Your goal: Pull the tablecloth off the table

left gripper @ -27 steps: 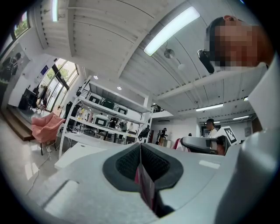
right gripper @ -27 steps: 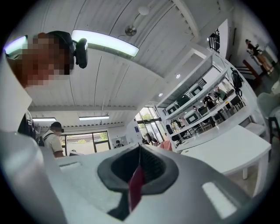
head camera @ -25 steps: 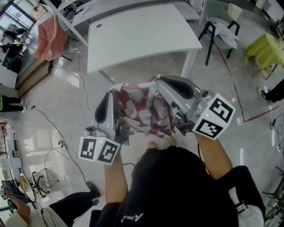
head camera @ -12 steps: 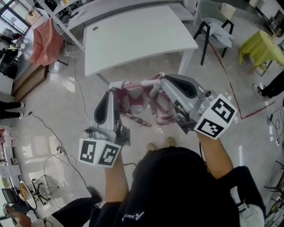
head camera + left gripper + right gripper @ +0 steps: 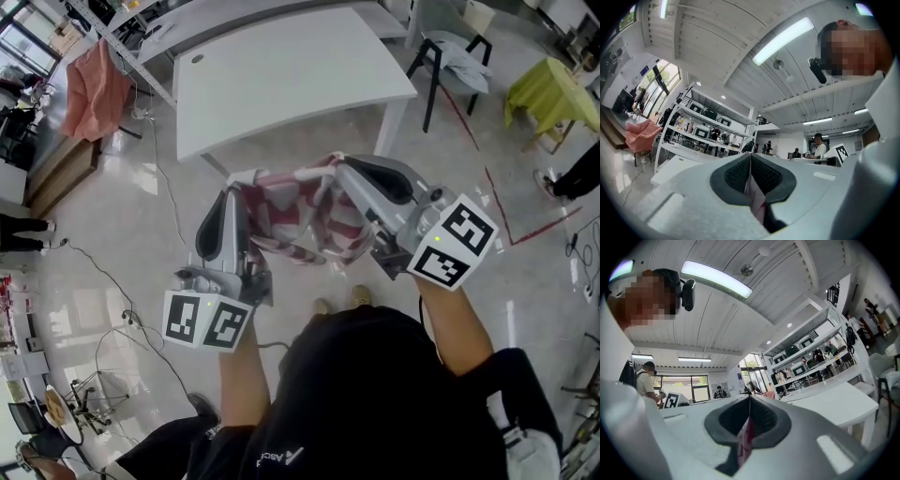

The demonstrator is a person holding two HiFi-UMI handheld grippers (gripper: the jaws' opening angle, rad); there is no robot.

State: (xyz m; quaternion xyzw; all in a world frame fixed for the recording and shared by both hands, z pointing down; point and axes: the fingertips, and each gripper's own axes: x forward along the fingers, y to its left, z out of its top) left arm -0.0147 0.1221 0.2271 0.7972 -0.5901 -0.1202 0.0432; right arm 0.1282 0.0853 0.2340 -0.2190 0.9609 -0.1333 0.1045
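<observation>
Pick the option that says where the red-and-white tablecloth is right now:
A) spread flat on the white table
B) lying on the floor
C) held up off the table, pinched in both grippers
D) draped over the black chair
C: the tablecloth hangs in the air between the left gripper and the right gripper, each shut on an edge, off the white table.

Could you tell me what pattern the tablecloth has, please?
The tablecloth is dark red with white shapes, clearest in the head view.

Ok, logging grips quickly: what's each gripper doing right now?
Left gripper: shut on the red-and-white patterned tablecloth.
Right gripper: shut on the same tablecloth.
</observation>
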